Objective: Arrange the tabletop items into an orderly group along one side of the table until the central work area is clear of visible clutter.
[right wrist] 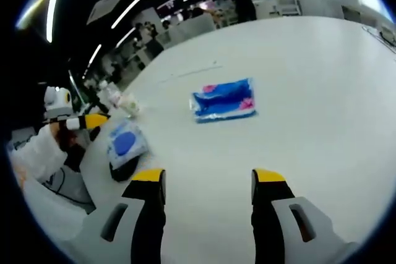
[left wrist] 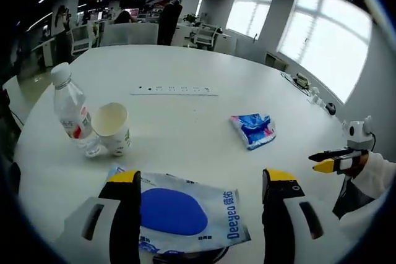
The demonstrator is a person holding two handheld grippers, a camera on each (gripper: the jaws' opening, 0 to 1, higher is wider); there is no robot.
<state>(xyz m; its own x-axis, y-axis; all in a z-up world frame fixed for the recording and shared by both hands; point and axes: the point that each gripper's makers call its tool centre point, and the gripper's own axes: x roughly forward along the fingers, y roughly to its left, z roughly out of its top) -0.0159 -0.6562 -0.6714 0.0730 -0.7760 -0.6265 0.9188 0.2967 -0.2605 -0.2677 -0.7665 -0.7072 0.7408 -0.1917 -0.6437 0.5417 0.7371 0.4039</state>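
Here the left gripper (left wrist: 201, 193) stands with its jaws spread either side of a white packet with a blue oval (left wrist: 185, 211), which lies flat on the white table (left wrist: 185, 115). Beyond it a paper cup (left wrist: 113, 127) touches a clear water bottle (left wrist: 71, 110), and a power strip (left wrist: 174, 91) lies farther off. The right gripper (right wrist: 208, 193) is spread too, over bare table, with a blue tissue pack (right wrist: 224, 99) well ahead.
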